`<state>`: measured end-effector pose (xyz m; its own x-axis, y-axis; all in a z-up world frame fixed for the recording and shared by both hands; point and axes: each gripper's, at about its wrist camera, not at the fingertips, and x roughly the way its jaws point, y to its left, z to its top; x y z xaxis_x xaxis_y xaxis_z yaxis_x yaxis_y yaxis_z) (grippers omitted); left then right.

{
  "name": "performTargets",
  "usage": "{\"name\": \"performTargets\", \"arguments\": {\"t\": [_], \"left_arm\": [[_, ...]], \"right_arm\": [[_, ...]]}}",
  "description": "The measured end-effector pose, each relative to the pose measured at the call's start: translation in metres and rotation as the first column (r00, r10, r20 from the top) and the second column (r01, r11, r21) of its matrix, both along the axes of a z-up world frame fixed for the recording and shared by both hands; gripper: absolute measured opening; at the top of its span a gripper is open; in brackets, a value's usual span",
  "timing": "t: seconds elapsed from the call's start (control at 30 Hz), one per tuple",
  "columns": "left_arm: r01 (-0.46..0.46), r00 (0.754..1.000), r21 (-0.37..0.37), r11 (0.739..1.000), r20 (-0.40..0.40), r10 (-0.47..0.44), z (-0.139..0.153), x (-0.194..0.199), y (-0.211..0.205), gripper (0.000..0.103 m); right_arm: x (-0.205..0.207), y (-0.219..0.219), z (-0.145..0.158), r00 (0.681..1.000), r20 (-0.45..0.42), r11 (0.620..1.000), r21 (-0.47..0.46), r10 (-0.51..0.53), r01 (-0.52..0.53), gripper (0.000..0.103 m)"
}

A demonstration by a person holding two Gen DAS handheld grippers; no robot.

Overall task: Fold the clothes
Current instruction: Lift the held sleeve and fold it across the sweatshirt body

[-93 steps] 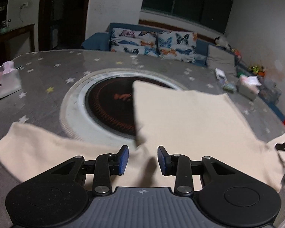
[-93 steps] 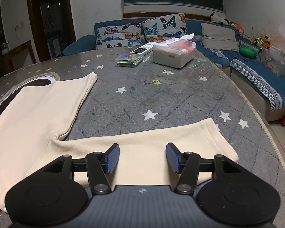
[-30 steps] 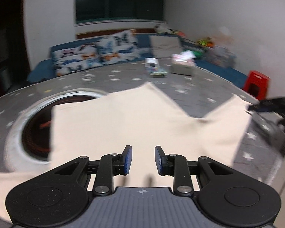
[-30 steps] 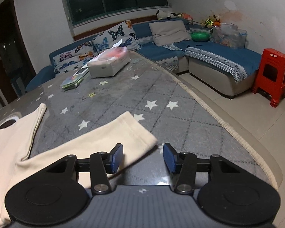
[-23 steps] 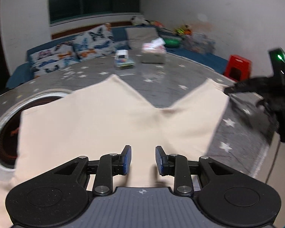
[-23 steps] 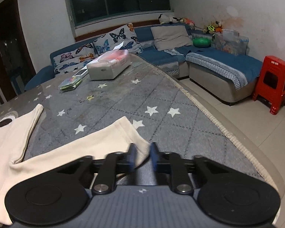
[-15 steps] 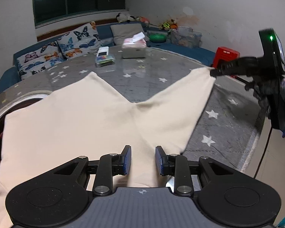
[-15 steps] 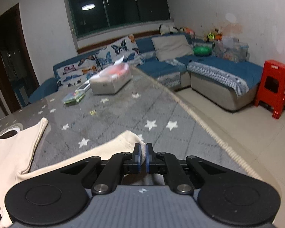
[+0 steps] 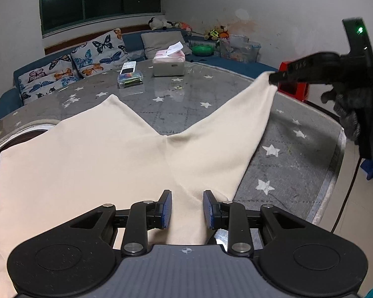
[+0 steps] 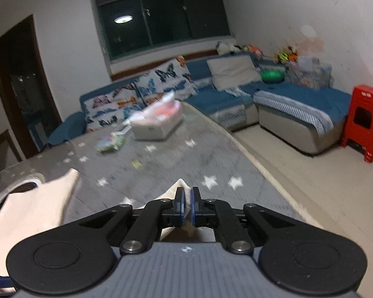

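left claw [image 9: 186,209]: black, blue pads, silver screws; right claw [image 10: 187,208]: same; hand [image 9: 348,109]: grey glove

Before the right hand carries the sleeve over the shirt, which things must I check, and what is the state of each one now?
1. Right gripper shut on the sleeve end: ok, cloth shows between the closed pads.
2. Sleeve lifted off the table: ok, its end hangs raised from the gripper.
3. Left gripper holding the cream shirt: not ok, its jaws stand apart over the cloth with a gap on each side.
4. Shirt body flat: ok, only a soft crease near the armpit.
5. Landing area free: ok, the tissue box and small plastic box lie beyond the shirt.
6. Other sleeve's position: cannot tell, out of view.
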<state>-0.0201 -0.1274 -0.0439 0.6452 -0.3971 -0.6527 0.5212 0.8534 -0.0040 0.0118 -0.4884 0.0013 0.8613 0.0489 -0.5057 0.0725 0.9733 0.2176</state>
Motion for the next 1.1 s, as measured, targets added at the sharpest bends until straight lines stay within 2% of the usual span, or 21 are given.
{"name": "performTargets", "arguments": {"t": [0.1,0.23,0.4,0.53,0.7,0.8,0.9,1.1], "left_arm": [[-0.012,1.000,-0.023,1.000,0.012,0.012,0.005,0.000,0.006,0.035],[-0.057,0.998,-0.054,0.997,0.034,0.059,0.015,-0.001,0.024,0.035],[-0.146,0.987,-0.072,0.987,0.052,0.149,0.022,-0.003,0.061,0.035],[-0.226,0.972,-0.096,0.969,0.044,0.231,0.023,-0.006,0.094,0.035],[-0.310,0.948,-0.117,0.944,0.041,0.316,0.020,-0.013,0.130,0.035],[-0.344,0.936,-0.127,0.930,0.031,0.350,0.017,-0.018,0.145,0.035],[-0.368,0.927,-0.134,0.920,0.023,0.374,0.013,-0.023,0.158,0.037],[-0.401,0.914,-0.141,0.905,0.006,0.405,0.007,-0.030,0.175,0.037]], "right_arm": [[-0.005,0.010,0.020,0.999,0.037,0.999,-0.009,0.039,-0.039,0.004],[-0.013,0.032,0.049,0.990,0.094,0.994,-0.035,0.109,-0.106,0.004],[-0.025,0.071,0.085,0.960,0.161,0.973,-0.078,0.229,-0.219,0.004],[-0.032,0.115,0.104,0.915,0.188,0.933,-0.121,0.356,-0.338,0.004],[-0.032,0.179,0.116,0.832,0.182,0.850,-0.172,0.523,-0.497,0.004],[-0.029,0.218,0.112,0.780,0.156,0.793,-0.190,0.606,-0.579,0.004],[-0.021,0.253,0.095,0.741,0.113,0.746,-0.186,0.662,-0.639,0.004],[-0.018,0.297,0.055,0.679,-0.016,0.672,-0.131,0.734,-0.729,0.007]]}}
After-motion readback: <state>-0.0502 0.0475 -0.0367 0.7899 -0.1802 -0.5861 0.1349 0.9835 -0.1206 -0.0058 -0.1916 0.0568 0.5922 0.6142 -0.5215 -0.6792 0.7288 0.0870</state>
